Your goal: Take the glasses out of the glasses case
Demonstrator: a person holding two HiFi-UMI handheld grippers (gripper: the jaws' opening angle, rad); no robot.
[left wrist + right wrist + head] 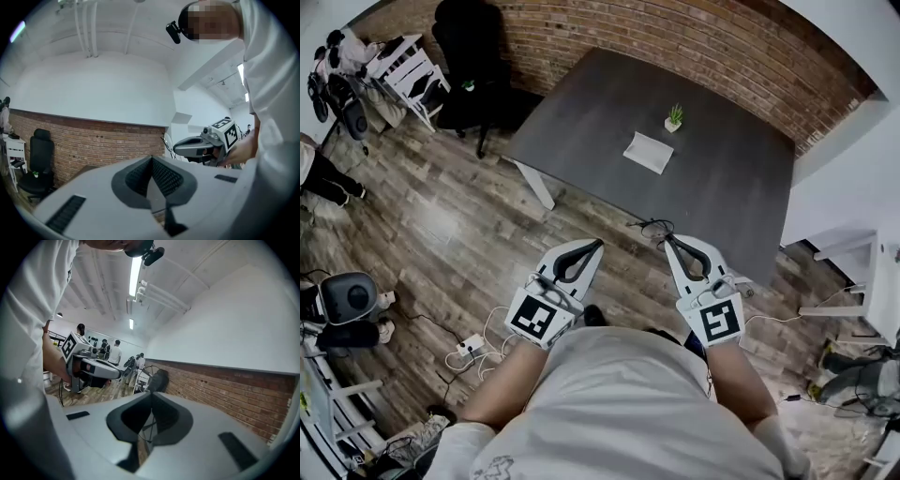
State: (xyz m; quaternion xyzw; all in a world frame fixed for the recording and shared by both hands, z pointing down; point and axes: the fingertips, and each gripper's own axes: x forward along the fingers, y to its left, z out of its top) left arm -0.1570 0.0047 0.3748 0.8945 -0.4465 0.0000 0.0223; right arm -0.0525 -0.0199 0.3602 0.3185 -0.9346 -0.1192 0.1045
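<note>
A flat white glasses case (649, 152) lies closed near the middle of the dark grey table (722, 187); no glasses show. Both grippers hang in the air in front of the table's near edge, well short of the case. My left gripper (598, 243) has its jaws together with nothing between them, and its tips (152, 159) point level toward the brick wall. My right gripper (667, 238) is likewise shut and empty, with its tips (151, 394) also level. Each gripper shows in the other's view: the right gripper (201, 146) and the left gripper (93, 366).
A small potted plant (674, 117) stands just behind the case. A black office chair (469, 56) and a white rack (408, 66) are at the far left by the brick wall. Cables and a power strip (471, 345) lie on the wood floor. White furniture (853, 272) stands at the right.
</note>
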